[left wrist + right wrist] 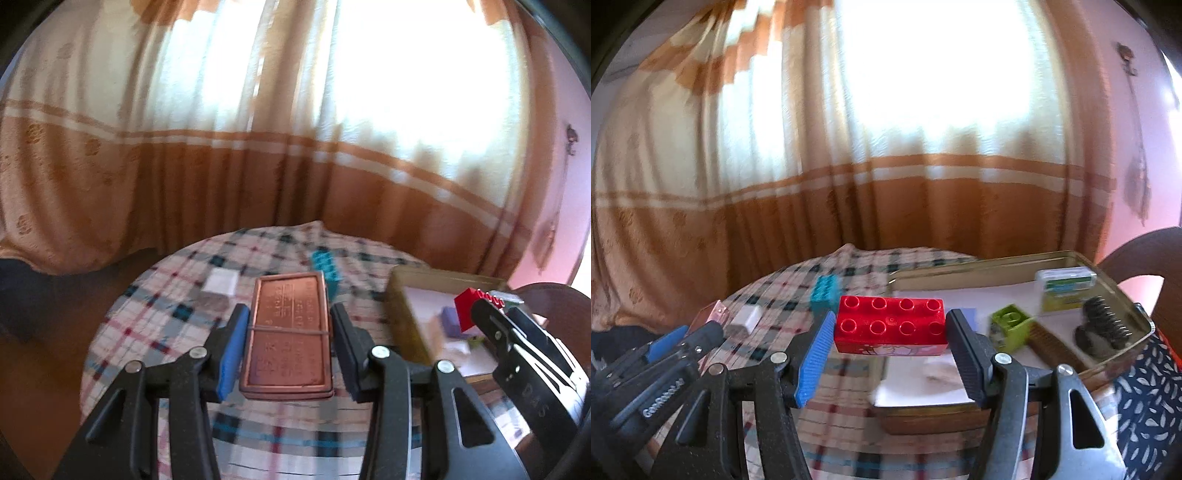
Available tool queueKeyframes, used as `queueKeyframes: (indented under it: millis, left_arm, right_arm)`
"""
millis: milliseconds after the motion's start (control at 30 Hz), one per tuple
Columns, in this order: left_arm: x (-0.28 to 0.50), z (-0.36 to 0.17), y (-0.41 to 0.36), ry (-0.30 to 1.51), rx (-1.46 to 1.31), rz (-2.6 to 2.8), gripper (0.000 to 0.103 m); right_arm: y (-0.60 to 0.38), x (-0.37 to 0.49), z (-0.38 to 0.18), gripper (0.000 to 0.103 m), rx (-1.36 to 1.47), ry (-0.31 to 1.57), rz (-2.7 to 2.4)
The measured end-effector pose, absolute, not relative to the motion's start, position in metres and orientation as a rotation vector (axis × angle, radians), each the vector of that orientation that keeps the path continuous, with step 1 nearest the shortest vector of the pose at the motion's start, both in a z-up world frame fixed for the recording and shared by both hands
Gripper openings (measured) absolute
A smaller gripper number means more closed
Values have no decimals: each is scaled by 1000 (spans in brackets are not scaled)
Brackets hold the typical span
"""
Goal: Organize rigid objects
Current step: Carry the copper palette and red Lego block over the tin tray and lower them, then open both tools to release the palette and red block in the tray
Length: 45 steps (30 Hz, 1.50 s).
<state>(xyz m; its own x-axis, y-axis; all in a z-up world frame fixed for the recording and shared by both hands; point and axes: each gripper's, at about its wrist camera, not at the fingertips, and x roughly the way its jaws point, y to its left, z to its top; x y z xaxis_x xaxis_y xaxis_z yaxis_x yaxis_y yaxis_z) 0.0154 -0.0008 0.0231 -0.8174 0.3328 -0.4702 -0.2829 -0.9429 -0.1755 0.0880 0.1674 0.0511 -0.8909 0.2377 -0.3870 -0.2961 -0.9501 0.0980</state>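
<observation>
The left gripper [290,332] grips one copper tin [286,332]; the right gripper [890,339] grips one red brick [890,325]; one teal brick [823,290] lies on the table.

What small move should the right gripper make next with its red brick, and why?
Probably carry the red brick, clamped in the right gripper, a little farther over the open tin and lower it: it hangs at the tin's near edge, and bare lining shows beneath.

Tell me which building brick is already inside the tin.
The green brick. It sits in the tin; the red brick is in the right claw, and the teal brick lies on the tablecloth.
</observation>
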Motion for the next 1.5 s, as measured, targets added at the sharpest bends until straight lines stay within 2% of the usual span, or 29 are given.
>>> queueKeyframes:
  millis: [600,867,1100,1133,1167,1200,1233,1267,1333,1500]
  left_arm:
    - [18,40,113,60,-679,2552,45]
    - [9,32,170,123,-748,2471,45]
    - [0,14,204,215,-812,2461,45]
    - [-3,12,206,211,-833,2463,47]
    - [-7,10,206,208,-852,2463,58]
    - [-9,9,207,218,-874,2468,64]
    - [-10,8,207,232,-887,2486,79]
    - [-9,9,206,235,-885,2498,91]
    - [-3,14,201,233,-841,2522,99]
    - [13,25,194,293,-746,2565,102]
  right_arm:
    - [285,117,57,64,-431,260,2547]
    - [300,93,50,64,-486,220,2501]
    - [310,80,36,65,-557,265,2458]
    - [312,82,38,65,-528,292,2473]
    - [312,83,38,66,-515,303,2479]
    - [312,82,37,73,-519,310,2484]
    - [313,81,36,82,-529,319,2481]
    - [314,82,35,85,-526,327,2481]
    - [314,86,36,86,-492,351,2495]
    - [306,100,43,88,-366,317,2479]
